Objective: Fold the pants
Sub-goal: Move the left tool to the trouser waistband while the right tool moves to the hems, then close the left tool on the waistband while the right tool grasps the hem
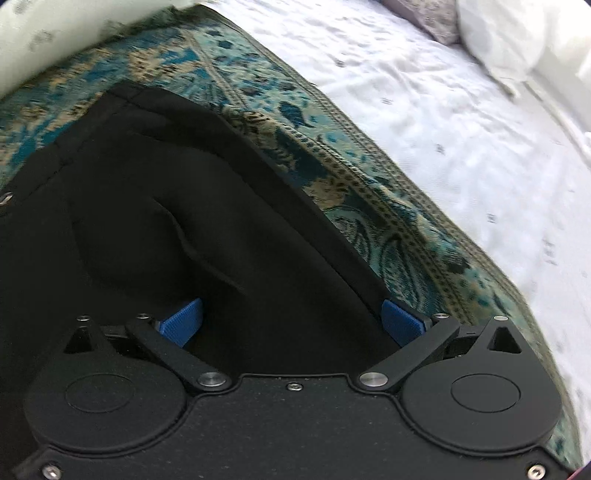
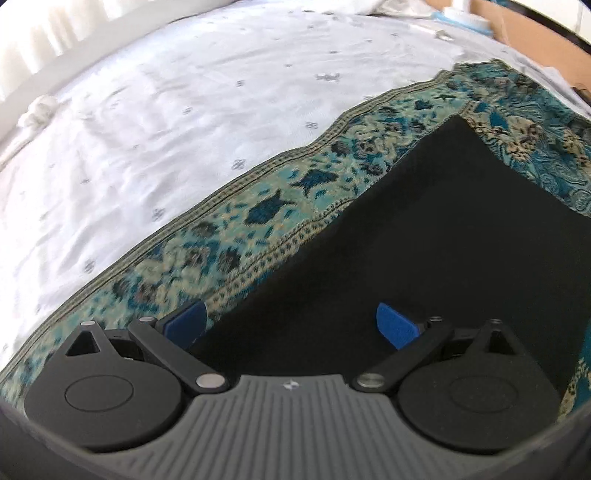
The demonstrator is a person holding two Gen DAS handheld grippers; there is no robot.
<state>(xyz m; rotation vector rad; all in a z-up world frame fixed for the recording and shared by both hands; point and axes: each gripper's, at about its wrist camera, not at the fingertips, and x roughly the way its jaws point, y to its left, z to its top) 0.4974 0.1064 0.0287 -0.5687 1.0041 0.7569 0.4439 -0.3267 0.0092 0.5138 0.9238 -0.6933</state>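
a bed fills both views, its white sheet (image 2: pixel 147 129) dotted with small grey motifs, and a teal, blue and beige patterned cloth (image 2: pixel 258 221) is spread over it under the work. nearest in the left wrist view, the left gripper (image 1: pixel 291 325) has its jaws spread wide and released, the blue pads (image 1: pixel 183 321) well apart, with the black pants (image 1: pixel 184 206) bunched in soft wrinkles directly between and ahead of them; whether either pad touches the fabric cannot be told. a seamed edge of the pants runs from the right-hand pad away toward the upper left, and beyond it lies the patterned cloth, then the sheet, then a white pillow (image 1: pixel 506 33) far ahead to the right. in the right wrist view, the right gripper (image 2: pixel 291 326) is likewise spread and holding nothing. the pants (image 2: pixel 443 258) lie flat and smooth between its jaws and ahead to the right, their straight edge passing just inside the left-hand pad, which hangs over the patterned cloth. farther on, the cloth's border gives way to the sheet, and a brown cardboard box (image 2: pixel 517 22) sits at the far upper right.
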